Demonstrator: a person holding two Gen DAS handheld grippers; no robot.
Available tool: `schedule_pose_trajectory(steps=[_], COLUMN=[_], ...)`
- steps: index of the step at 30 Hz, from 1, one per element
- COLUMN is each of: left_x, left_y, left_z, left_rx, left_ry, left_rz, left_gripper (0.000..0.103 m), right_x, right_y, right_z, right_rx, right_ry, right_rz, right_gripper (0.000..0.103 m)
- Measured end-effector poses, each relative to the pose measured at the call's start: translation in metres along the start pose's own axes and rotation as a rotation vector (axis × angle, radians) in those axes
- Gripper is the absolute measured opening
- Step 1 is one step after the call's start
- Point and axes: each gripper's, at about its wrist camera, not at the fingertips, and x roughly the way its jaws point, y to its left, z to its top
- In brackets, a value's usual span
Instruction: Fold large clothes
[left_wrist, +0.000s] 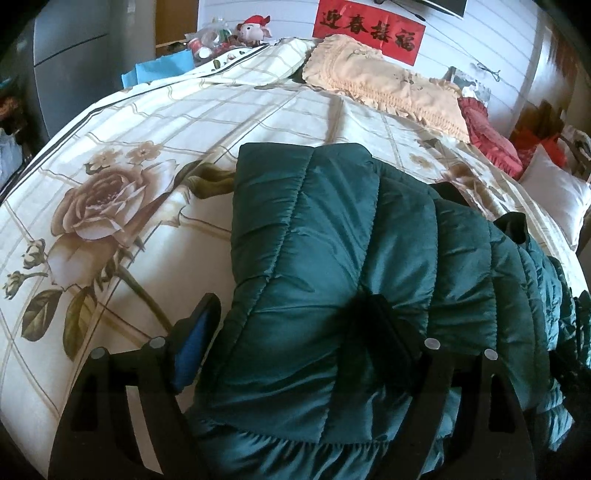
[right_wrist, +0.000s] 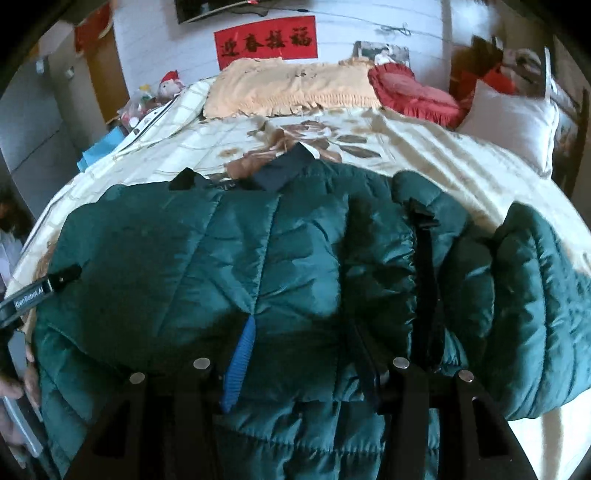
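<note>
Left wrist view shows the green quilted jacket (left_wrist: 332, 258) lying folded on the bed (left_wrist: 110, 184), toward its near edge, over the rose-print cover. The left hand-held gripper (left_wrist: 295, 317) stands wide open astride the jacket's near left edge, one finger on the cover, the other on the fabric, gripping nothing. In the right wrist view the right hand-held gripper (right_wrist: 303, 350) is partly closed, pinching a fold of the jacket (right_wrist: 184, 251) between its fingers.
</note>
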Motion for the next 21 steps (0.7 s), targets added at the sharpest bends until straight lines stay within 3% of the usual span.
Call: schedule_pose_trajectory(steps=[3,9,14,17,21], left_x=[0.0,-0.001,-0.001,-0.002,-0.002], left_y=[0.0,-0.001,-0.002,-0.002,-0.003], left_z=[0.0,-0.002,-0.002,-0.002,-0.001], left_rx=[-0.003,0.0,0.004,0.011,0.014], left_ry=[-0.003,-0.01,-0.014,-0.02,-0.022], left_rz=[-0.001,0.008,0.013,0.021,0.026], left_gripper=[0.083,0.083,0.083,0.083,0.083], right_x=[-0.011,-0.04,-0.016,0.008,0.004], right_y=[-0.001,0.0,0.006,0.002,0.002], right_z=[-0.001,0.005,0.015,0.013,0.013], right_rx=[0.004,0.03,0.034,0.03,0.023], right_ry=[0.004,-0.074,-0.064,-0.012,-0.005], right_rz=[-0.006,0.032,-0.026,-0.068,-0.077], right_gripper=[0.048,0.048,0.048,0.048,0.048])
